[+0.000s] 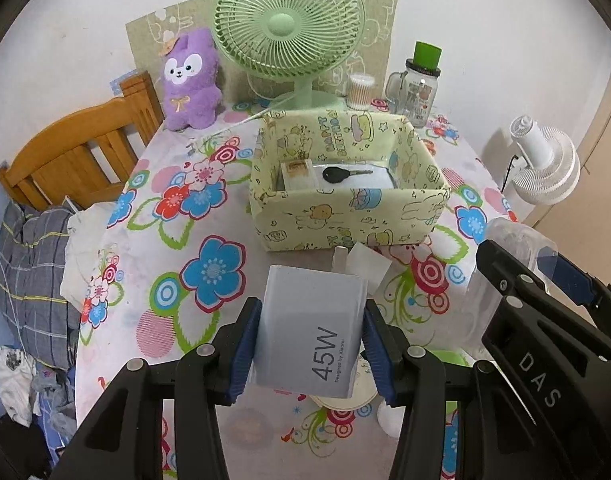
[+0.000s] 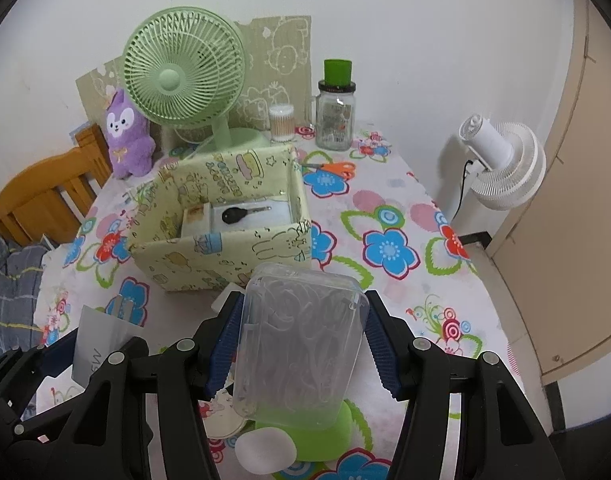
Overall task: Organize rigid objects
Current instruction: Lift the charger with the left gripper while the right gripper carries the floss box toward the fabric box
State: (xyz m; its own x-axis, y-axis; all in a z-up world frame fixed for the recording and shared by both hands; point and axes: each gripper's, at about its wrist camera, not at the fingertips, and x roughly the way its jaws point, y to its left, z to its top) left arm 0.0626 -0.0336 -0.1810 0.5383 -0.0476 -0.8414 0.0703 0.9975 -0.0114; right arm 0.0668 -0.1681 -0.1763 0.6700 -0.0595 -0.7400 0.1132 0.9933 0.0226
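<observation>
My left gripper (image 1: 310,345) is shut on a white 45W charger (image 1: 311,326), held above the flowered table with its prongs pointing toward the box. My right gripper (image 2: 301,340) is shut on a clear plastic case (image 2: 301,344) full of thin white pieces; in the left wrist view this gripper (image 1: 521,272) and the clear plastic case (image 1: 517,244) show at the right. Ahead of both stands an open yellow-green cartoon box (image 1: 345,216) (image 2: 225,252). Inside it lie a black key (image 1: 337,175) (image 2: 236,215) and a small white carton (image 1: 299,174).
At the back of the table stand a green fan (image 1: 289,28), a purple plush (image 1: 189,80), a cotton swab jar (image 1: 360,90) and a glass jar with a green lid (image 1: 419,88). Orange scissors (image 2: 337,169) lie right of the box. A wooden chair (image 1: 77,152) stands left, a white fan (image 2: 501,164) right.
</observation>
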